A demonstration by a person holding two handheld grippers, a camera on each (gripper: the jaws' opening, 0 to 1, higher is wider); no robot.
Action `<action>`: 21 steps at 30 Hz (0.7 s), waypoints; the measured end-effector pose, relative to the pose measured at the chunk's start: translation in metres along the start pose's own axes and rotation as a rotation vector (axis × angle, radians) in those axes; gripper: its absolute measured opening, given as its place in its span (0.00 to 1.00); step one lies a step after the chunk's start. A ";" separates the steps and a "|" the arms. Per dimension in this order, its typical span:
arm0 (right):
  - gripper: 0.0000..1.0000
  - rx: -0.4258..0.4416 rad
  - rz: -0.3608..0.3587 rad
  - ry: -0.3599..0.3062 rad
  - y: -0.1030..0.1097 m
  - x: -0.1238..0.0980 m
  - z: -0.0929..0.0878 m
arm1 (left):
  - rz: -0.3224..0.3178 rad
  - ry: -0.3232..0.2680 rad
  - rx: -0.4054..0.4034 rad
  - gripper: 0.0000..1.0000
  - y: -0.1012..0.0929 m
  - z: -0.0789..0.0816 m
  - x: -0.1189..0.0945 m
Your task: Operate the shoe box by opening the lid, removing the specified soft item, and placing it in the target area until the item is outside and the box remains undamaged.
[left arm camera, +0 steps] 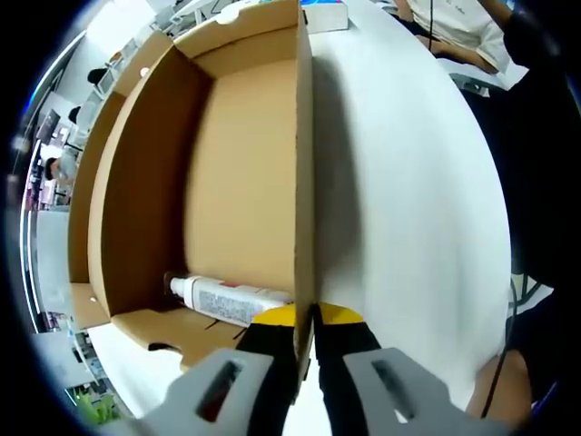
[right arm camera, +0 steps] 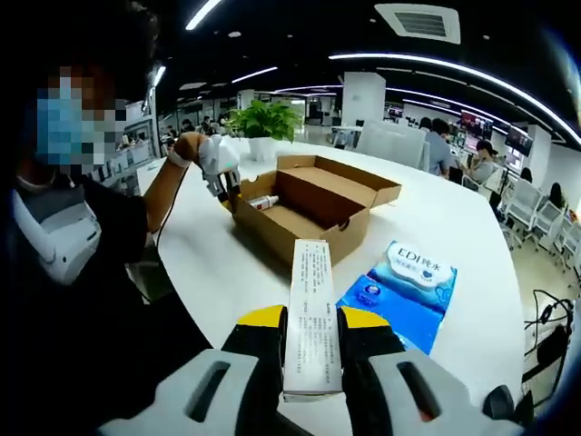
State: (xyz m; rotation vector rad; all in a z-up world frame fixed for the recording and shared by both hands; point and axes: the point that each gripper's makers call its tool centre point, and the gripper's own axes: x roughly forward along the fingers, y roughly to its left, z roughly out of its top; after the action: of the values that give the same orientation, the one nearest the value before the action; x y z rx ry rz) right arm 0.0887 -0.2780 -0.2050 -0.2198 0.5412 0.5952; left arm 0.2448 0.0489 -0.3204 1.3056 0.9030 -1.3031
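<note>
The brown cardboard shoe box [left arm camera: 241,173] lies open on the white table [left arm camera: 408,200]. My left gripper [left arm camera: 306,316] is shut on the top edge of the box's near side wall [left arm camera: 303,163]. A white tube [left arm camera: 231,298] lies inside, against the near end. In the right gripper view the box [right arm camera: 309,213] sits mid-table with its lid [right arm camera: 363,184] folded back, and the left gripper [right arm camera: 222,179] is at the box's left end. My right gripper [right arm camera: 313,320] is shut on a long white carton [right arm camera: 311,300], held above the table. A blue soft pack of wipes [right arm camera: 399,289] lies on the table outside the box.
A person in dark clothes [right arm camera: 82,272] stands at the table's left side. A potted plant [right arm camera: 263,120] stands at the far end of the table. Chairs and other people [right arm camera: 440,136] are beyond the table on the right. A small white box [left arm camera: 325,14] lies past the shoe box.
</note>
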 end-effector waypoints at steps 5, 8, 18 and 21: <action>0.21 0.026 0.010 0.041 -0.002 -0.006 -0.025 | -0.001 -0.002 0.000 0.05 0.001 0.000 0.000; 0.21 0.047 0.003 0.028 -0.005 -0.009 -0.030 | 0.001 0.002 -0.002 0.05 0.001 0.000 0.001; 0.21 0.201 -0.047 -0.082 -0.029 -0.006 -0.026 | -0.001 -0.003 0.000 0.05 0.000 0.000 0.001; 0.21 0.207 -0.041 -0.094 -0.035 0.002 -0.019 | -0.002 -0.002 0.000 0.05 0.000 0.000 0.001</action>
State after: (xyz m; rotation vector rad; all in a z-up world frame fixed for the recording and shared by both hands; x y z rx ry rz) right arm 0.1025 -0.3122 -0.2209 -0.0070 0.5023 0.5033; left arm 0.2445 0.0484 -0.3219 1.3036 0.9026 -1.3057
